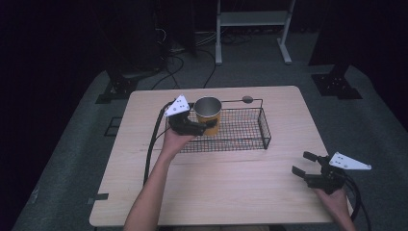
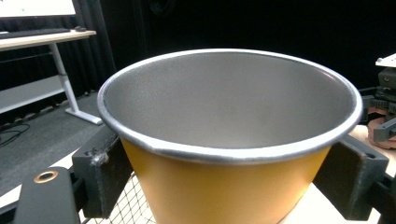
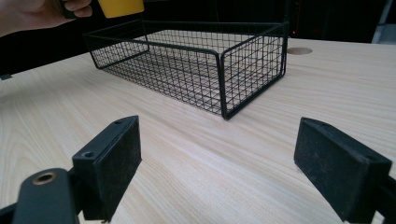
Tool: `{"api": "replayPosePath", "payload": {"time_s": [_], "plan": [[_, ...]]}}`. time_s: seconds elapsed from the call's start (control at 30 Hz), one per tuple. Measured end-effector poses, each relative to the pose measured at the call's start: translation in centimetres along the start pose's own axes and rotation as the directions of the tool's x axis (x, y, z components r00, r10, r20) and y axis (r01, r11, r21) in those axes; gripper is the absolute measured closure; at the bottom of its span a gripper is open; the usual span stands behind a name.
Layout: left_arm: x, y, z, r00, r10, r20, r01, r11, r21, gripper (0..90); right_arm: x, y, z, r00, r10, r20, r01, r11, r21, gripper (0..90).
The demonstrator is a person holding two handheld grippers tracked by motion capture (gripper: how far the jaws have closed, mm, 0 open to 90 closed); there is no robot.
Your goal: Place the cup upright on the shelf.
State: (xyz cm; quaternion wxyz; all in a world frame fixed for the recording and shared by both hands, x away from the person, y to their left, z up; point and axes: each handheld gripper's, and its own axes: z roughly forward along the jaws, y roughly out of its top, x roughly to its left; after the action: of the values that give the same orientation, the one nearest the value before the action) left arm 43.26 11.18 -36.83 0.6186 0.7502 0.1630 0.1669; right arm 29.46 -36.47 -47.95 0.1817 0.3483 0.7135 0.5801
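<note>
Tongs on the left are clamped on a yellow cup with a bare metal inside and a rolled silver rim, one black pad on each side of its wall just under the rim, as the left gripper view shows. The cup stands upright over the left end of a black wire basket; whether its base rests on the mesh I cannot tell. No brand, label or writing can be read on the cup's yellow wall or on the basket.

The right tongs rest near the front right corner of the wooden desk, well apart from the basket, jaws spread wide with nothing between them. In the right gripper view the basket lies ahead on the pale wood, and the cup shows at the top edge beside the person's left hand.
</note>
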Motion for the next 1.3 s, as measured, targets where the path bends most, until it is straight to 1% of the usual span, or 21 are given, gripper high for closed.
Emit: {"api": "replayPosePath", "payload": {"time_s": [0.07, 0.13, 0.23, 0.33, 0.47, 0.57, 0.7, 0.83, 1.1, 1.2, 1.23, 1.3], "plan": [[0.1, 0.1, 0.3, 0.9999, 0.012, -0.001, -0.012, 0.9999, -0.004, 14.4, 0.0, 0.0, 0.0, 1.0, 0.0, 0.0, 0.0, 1.0, 0.0, 13.8], [0.3, 0.2, 0.7, 0.9999, 0.01, 0.013, -0.01, 0.9999, -0.001, 14.4, 0.0, 0.0, 0.0, 1.0, 0.001, 0.0, -0.001, 1.0, 0.001, 13.8], [0.6, 0.3, 1.1, 0.9997, 0.011, 0.021, -0.012, 0.9999, 0.006, 14.4, 0.0, 0.0, 0.0, 1.0, 0.0, -0.001, 0.0, 1.0, 0.001, 13.8], [0.9, 0.0, 1.6, 0.9996, 0.023, 0.017, -0.023, 0.9997, 0.003, 14.4, 0.0, 0.0, 0.0, 1.0, 0.0, -0.001, 0.0, 1.0, 0.001, 13.8], [1.2, -0.3, 1.9, 0.9997, 0.02, 0.013, -0.02, 0.9997, 0.012, 14.4, 0.0, 0.0, 0.0, 1.0, -0.001, -0.002, 0.001, 1.0, 0.001, 13.8], [1.6, -1.0, 2.5, 0.9998, 0.018, 0.004, -0.018, 0.999, 0.04, 14.3, 0.0, 0.0, 0.0, 1.0, -0.001, -0.002, 0.001, 1.0, 0.001, 13.8], [1.9, -1.4, 2.9, 0.9999, 0.014, 0.005, -0.014, 0.9986, 0.051, 14.3, 0.0, 0.0, 0.0, 1.0, -0.001, -0.002, 0.001, 1.0, 0.002, 13.8], [2.0, -1.8, 3.4, 0.9997, 0.021, 0.012, -0.022, 0.9976, 0.066, 14.3, 0.0, 0.0, 0.0, 1.0, -0.003, -0.003, 0.003, 1.0, 0.002, 13.8], [2.3, -2.5, 4.0, 0.9996, 0.012, 0.026, -0.014, 0.9961, 0.087, 14.3, 0.0, 0.0, 0.0, 1.0, -0.004, -0.005, 0.004, 1.0, 0.002, 13.8], [2.4, -2.7, 4.3, 0.9994, 0.023, 0.027, -0.026, 0.9938, 0.108, 14.2, 0.0, 0.0, 0.0, 1.0, -0.003, -0.006, 0.003, 1.0, 0.001, 13.8], [2.5, -2.7, 4.4, 0.9992, 0.022, 0.034, -0.026, 0.9921, 0.123, 14.2, 0.0, 0.0, 0.0, 1.0, -0.003, -0.006, 0.003, 1.0, 0.001, 13.8], [2.7, -2.6, 4.7, 0.9983, 0.004, 0.057, -0.013, 0.9885, 0.151, 14.2, 0.0, 0.0, 0.0, 1.0, -0.002, -0.008, 0.002, 1.0, 0.001, 13.8]]}}
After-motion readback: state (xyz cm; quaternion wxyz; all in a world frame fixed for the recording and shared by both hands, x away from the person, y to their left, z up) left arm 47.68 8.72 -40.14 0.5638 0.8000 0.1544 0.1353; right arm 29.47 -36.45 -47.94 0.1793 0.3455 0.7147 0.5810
